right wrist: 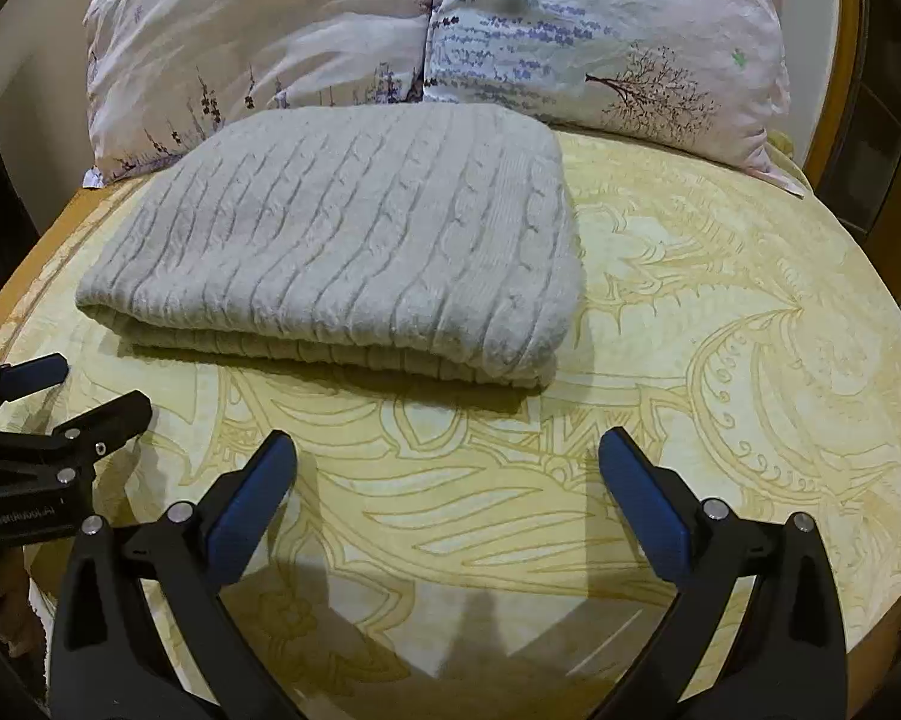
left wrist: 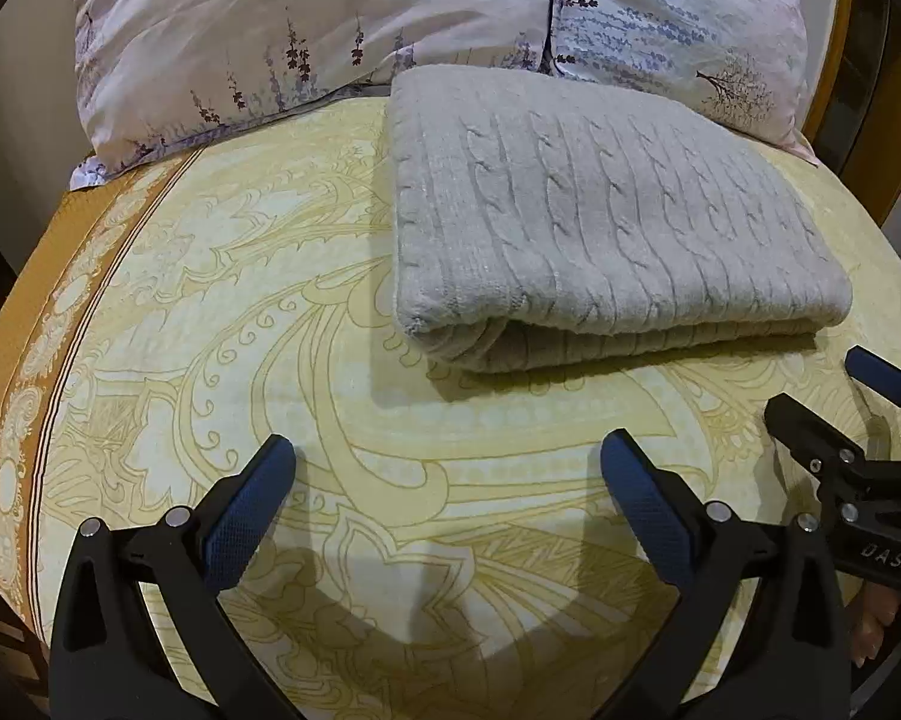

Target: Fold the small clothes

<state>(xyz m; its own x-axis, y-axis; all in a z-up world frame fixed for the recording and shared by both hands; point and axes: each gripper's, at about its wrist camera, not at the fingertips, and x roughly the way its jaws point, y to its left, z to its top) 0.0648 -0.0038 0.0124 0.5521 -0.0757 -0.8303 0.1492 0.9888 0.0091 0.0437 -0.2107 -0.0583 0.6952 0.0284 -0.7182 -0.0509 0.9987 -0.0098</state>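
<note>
Left gripper (left wrist: 447,450): spread wide, holding nothing, hovering over the bedsheet (left wrist: 222,324). Right gripper (right wrist: 447,450): likewise wide apart and empty, level with its partner. From the left gripper, grey sweater (left wrist: 600,210) at one o'clock, near but apart; from the right, at eleven o'clock. Already folded into a thick rectangle, rounded fold edge facing the grippers, lying flat on the sheet, far edge touching or just short of two flowered pillows (left wrist: 342,30) at twelve. Probably soft, bulky cable knit, moderately heavy for clothing, floppy when lifted, not slippery, no fragility. Likely best taken at the two near corners, pinching through all layers at once; a single-layer pinch could let the bundle unfold and sag.
</note>
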